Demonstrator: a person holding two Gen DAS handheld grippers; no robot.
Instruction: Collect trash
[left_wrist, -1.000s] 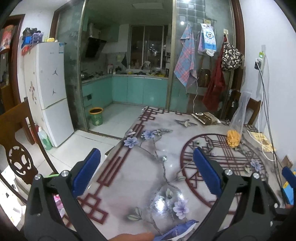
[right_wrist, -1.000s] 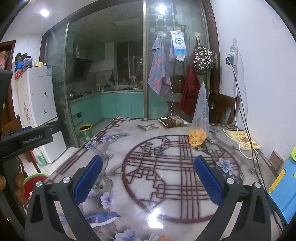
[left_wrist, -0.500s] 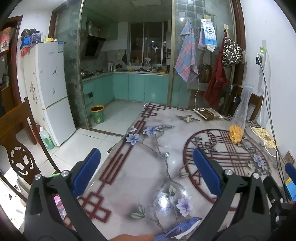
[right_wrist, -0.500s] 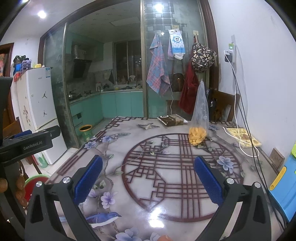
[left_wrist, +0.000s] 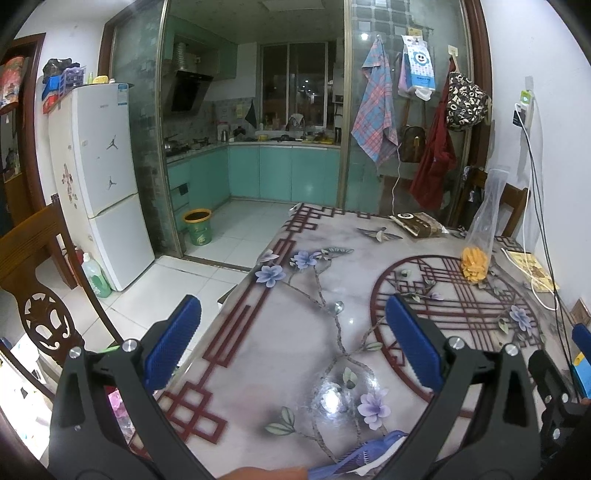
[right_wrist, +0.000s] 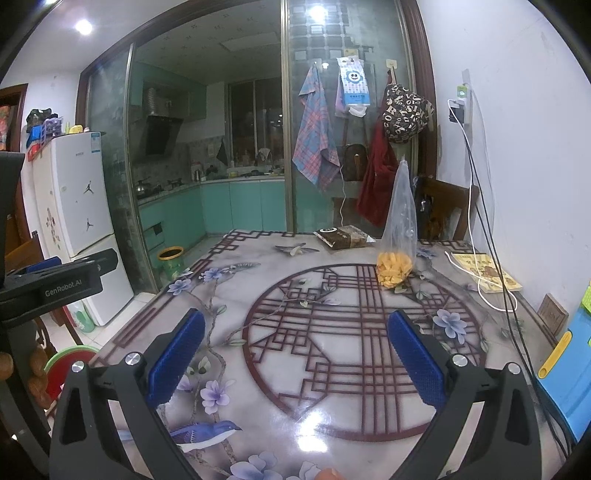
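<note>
Left gripper (left_wrist: 293, 343): held level above the near left part of the bench (left_wrist: 295, 332), pointing along it toward the kitchen; jaws wide apart, nothing between them.

Right gripper (right_wrist: 295, 356): held level over the bench's near edge, aimed at the round lattice pattern; jaws wide apart, empty. Seen in the left wrist view as a black frame at 4 o'clock.

Clear plastic bag (right_wrist: 398, 236): stands upright on the far right of the bench, orange pieces in its bottom. At 1 o'clock from the right gripper, well apart; at 2 o'clock from the left gripper (left_wrist: 480, 240), well apart.

Dark packet (right_wrist: 343, 237): lies flat at the far edge of the bench, just left of the bag, at 12 o'clock from the right gripper.

Yellow book (right_wrist: 487, 275): flat near the wall at 2 o'clock, a white cable (right_wrist: 476, 273) lying across it.

Yellow-rimmed green bin (left_wrist: 199, 227): on the kitchen floor, at 11 o'clock from the left gripper.
</note>
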